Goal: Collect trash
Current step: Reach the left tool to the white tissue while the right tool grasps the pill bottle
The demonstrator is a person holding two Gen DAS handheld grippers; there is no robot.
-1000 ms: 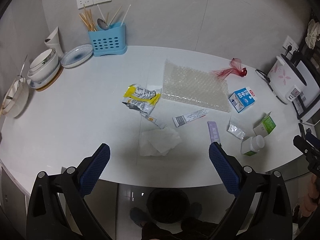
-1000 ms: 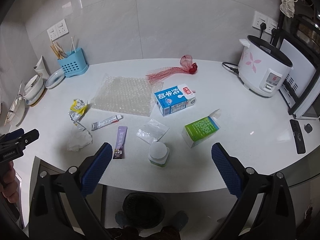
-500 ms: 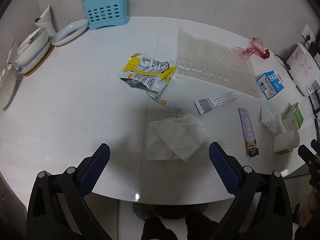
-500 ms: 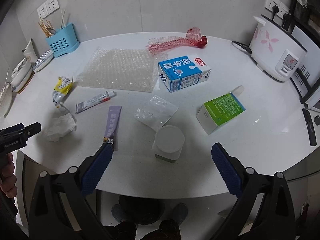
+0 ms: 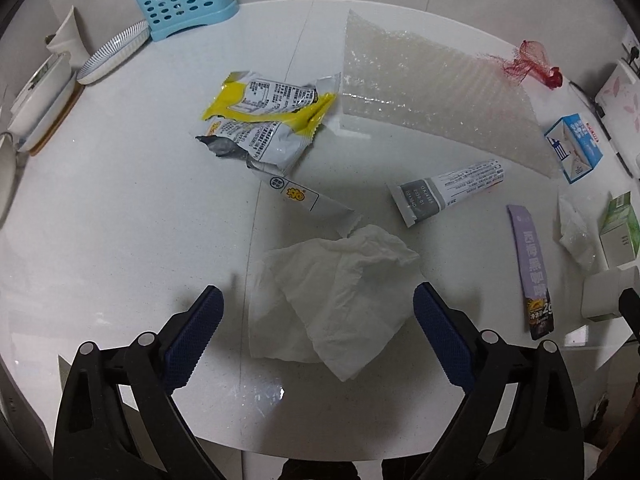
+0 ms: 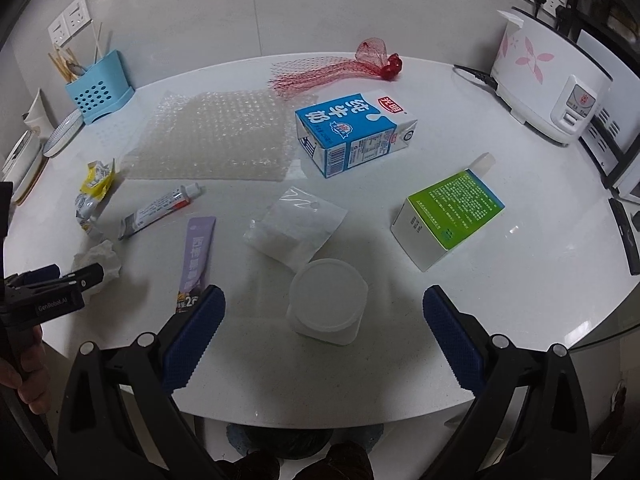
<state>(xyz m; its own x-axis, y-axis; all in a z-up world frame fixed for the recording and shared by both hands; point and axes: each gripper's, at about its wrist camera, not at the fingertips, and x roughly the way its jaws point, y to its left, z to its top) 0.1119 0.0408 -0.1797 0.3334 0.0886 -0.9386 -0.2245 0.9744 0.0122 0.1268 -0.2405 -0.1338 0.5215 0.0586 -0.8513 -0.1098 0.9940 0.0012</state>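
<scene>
Trash lies scattered on the white counter (image 5: 120,200). From the left wrist, a crumpled tissue (image 5: 332,300) sits between the left gripper (image 5: 316,312)'s fingers, which are wide apart, closing slightly and not pressing it. Beyond the fingertips a gray tube (image 5: 448,192) runs crosswise, cap end to the upper right.

From the right wrist, the right gripper (image 6: 322,312) stands wide apart around a white jar (image 6: 326,306), untouched. A purple sachet (image 6: 196,262) by the left finger runs lengthwise away from it.
</scene>
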